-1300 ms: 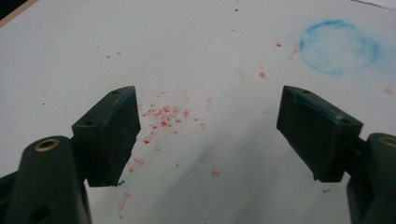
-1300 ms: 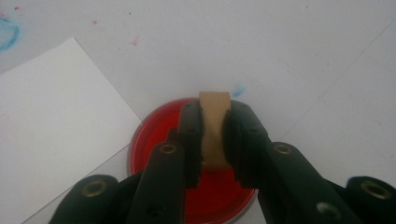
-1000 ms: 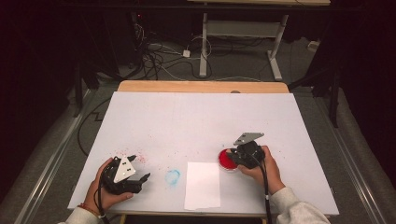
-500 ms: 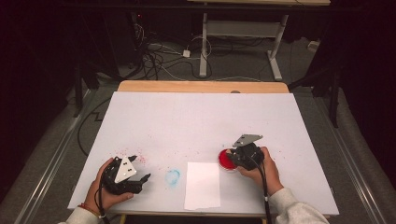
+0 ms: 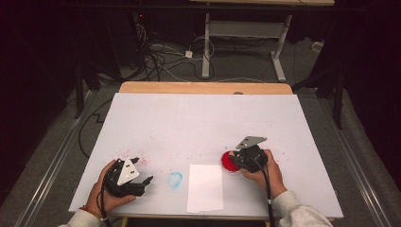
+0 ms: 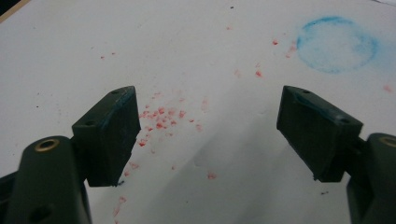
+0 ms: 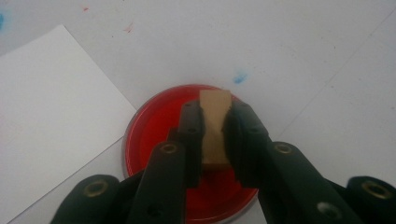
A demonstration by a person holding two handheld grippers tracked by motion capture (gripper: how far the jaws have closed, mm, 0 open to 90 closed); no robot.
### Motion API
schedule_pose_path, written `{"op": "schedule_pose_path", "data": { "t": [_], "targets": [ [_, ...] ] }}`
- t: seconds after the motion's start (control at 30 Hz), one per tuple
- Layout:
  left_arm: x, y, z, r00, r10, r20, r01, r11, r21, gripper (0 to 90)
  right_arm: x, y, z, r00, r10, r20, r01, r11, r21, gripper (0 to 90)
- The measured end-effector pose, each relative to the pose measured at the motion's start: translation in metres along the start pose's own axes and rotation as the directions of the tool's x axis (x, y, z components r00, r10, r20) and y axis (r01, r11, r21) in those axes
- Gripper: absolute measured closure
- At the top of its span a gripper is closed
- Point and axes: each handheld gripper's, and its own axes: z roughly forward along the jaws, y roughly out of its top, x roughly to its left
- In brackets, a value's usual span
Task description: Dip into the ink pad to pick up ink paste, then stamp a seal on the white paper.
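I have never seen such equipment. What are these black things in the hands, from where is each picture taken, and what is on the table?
A person sits at a white table and holds a hand-held grasping tool in each hand; there is no robot arm. The high view looks down from above the person. The two other pictures come from small cameras riding on each tool, looking along its two black jaws.

The left tool is open and holds nothing; it rests near the table's front edge, over red specks and near a blue ring mark.

The right tool is shut on a small tan block, likely a stamp, above a round red dish, which looks like an ink pad. A blank white sheet lies between the two hands.
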Motion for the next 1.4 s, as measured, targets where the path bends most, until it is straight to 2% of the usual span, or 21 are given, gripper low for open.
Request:
{"op": "schedule_pose_path", "data": {
  "t": [0.5, 0.6, 0.73, 0.93, 1.1, 1.4],
  "targets": [
    [0.004, -0.001, 0.003, 0.9998, -0.018, 0.012, 0.018, 0.9998, -0.008, 20.5, -0.003, 0.001, 0.0, 0.9996, 0.015, -0.025, -0.015, 1.0, 0.01, 76.2],
    [0.006, -0.002, 0.004, 0.9997, -0.021, 0.016, 0.021, 0.9998, -0.003, 20.5, -0.003, 0.002, 0.0, 0.9998, -0.007, -0.019, 0.007, 1.0, 0.008, 76.2],
    [0.007, -0.003, 0.003, 0.9996, -0.024, 0.016, 0.024, 0.9997, -0.005, 20.5, -0.004, 0.003, -0.002, 0.9998, -0.008, -0.019, 0.008, 1.0, 0.007, 76.2],
    [0.006, -0.003, 0.003, 0.9996, -0.024, 0.018, 0.024, 0.9997, -0.006, 20.5, -0.008, 0.007, -0.021, 0.9996, 0.003, -0.029, -0.005, 0.998, -0.062, 76.2],
    [0.005, -0.003, 0.004, 0.9998, -0.015, 0.016, 0.015, 0.9999, 0.005, 20.5, -0.012, 0.006, -0.032, 0.9998, 0.011, -0.016, -0.012, 0.997, -0.083, 76.2],
    [0.007, -0.005, 0.005, 0.9995, -0.028, 0.016, 0.028, 0.9995, 0.012, 20.5, -0.019, 0.01, -0.044, 0.9997, 0.021, -0.008, -0.022, 0.992, -0.124, 76.1]
  ]
}}
